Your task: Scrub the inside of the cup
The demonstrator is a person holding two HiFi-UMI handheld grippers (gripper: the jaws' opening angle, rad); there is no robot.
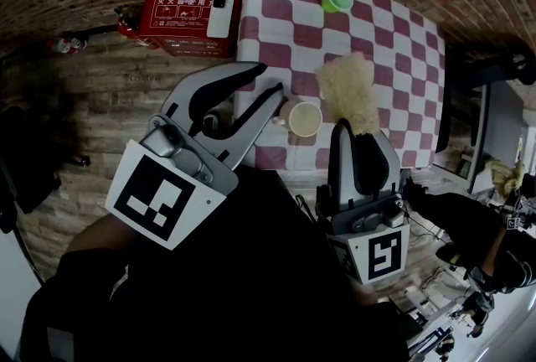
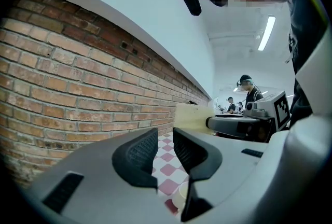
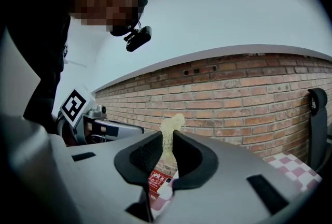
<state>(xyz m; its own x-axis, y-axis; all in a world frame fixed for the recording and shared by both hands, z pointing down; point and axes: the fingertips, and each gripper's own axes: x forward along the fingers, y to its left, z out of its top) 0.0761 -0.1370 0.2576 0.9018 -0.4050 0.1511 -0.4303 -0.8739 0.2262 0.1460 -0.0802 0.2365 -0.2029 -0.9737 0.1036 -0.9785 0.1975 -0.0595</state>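
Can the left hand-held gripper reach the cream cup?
Probably yes: the left hand-held gripper is open and empty, the cream cup sits just beyond its tips, and nothing lies between them.

Cream cup (image 1: 305, 118) upright on checkered cloth (image 1: 377, 25); fluffy scrubber (image 1: 350, 92) apparently beside it

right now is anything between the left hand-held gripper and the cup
Only bare checked tablecloth: the head view shows the open left hand-held gripper just left of the cup.
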